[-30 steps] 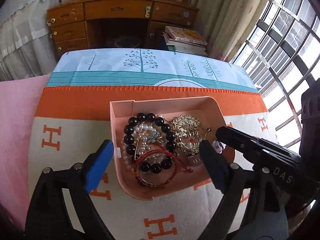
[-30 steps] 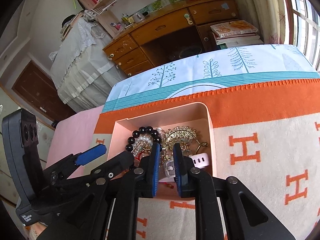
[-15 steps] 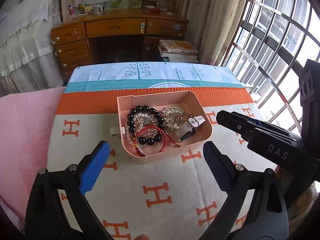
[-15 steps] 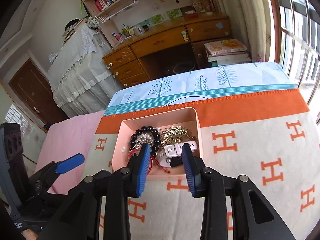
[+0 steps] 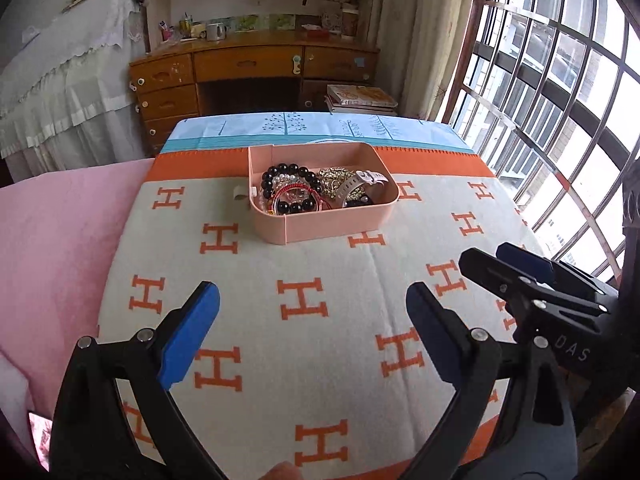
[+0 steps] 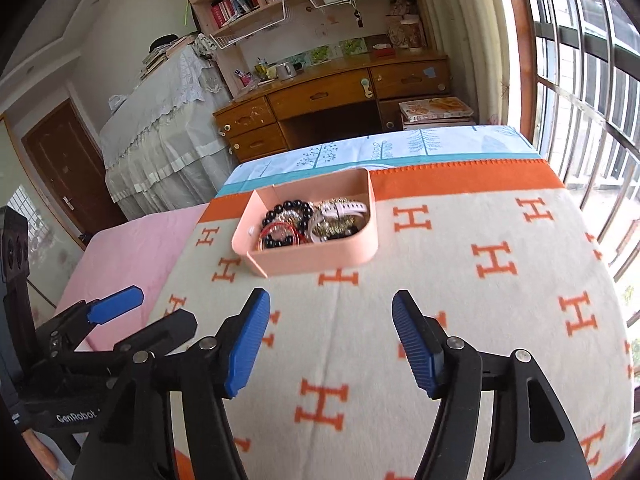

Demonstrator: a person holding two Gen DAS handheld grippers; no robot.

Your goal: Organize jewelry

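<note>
Looking along the left gripper, its two blue-padded fingers stand wide apart with nothing between them, hovering above the blanket well short of the tray; the pink tray sits toward the far end of the blanket, and inside it lie a black bead bracelet, a red cord bracelet, a gold chain and a white watch, all heaped together rather than laid out; the right gripper shows at the right edge, low and to the side, also apart from the tray; since no jewelry lies loose on the blanket, the gathering looks done, and both tools seem held back so as to leave the tray alone.

Turning to the right wrist view, the right gripper is likewise spread wide and empty, aimed at the tray from near the front of the blanket; the watch rests on top of the pile at the right of the tray, its strap curling up, which I judge could let it slip if the tray were nudged; the left gripper sits at the left, over the blanket's edge, its fingers parted.
</note>
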